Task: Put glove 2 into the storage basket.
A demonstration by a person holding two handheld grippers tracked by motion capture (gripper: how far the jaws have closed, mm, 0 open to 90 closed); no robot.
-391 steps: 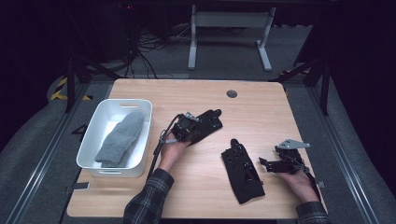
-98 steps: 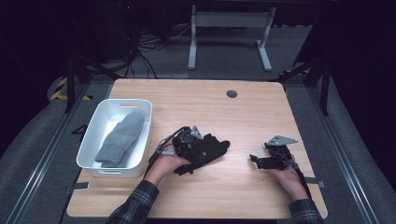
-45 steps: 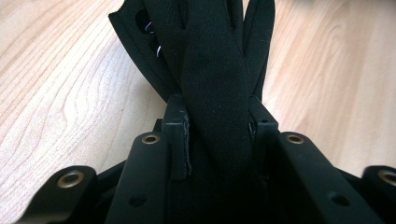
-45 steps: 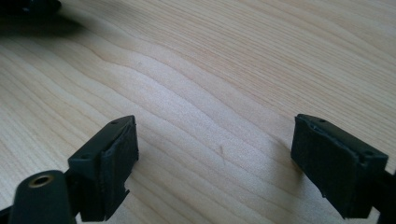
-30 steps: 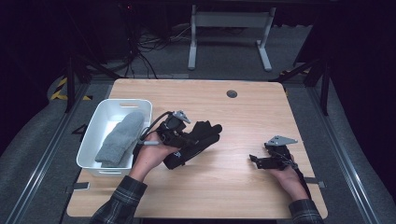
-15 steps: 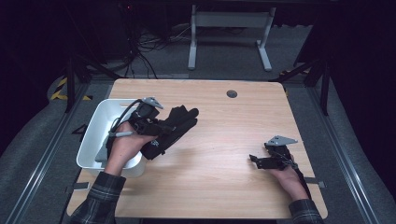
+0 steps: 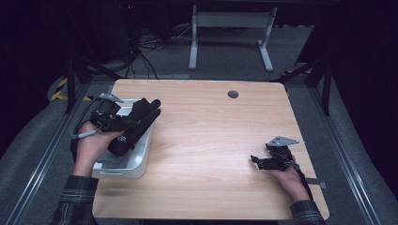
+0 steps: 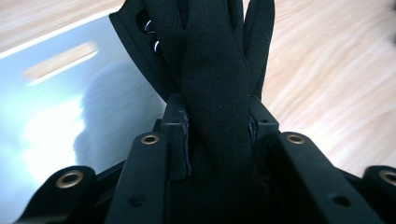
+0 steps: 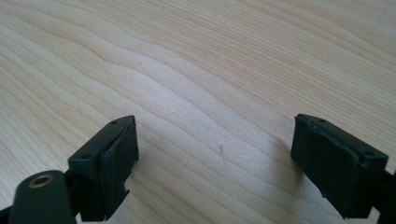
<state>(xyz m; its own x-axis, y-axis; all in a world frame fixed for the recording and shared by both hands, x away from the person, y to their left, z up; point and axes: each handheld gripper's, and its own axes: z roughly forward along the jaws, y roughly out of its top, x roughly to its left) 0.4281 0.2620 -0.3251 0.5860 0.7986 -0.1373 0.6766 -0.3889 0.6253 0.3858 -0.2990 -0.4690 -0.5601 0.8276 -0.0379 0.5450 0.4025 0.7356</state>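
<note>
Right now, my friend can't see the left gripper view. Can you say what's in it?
Two black jaws squeeze a black glove whose fingers point up and away. Behind it are a white bin on the left and the wooden table on the right.

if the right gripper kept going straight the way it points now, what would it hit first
Probably nothing soon. The right gripper rests open near the table's right edge and points left across bare wood. Far along that line sit the tray and the glove held over it, though height is unclear.
</note>
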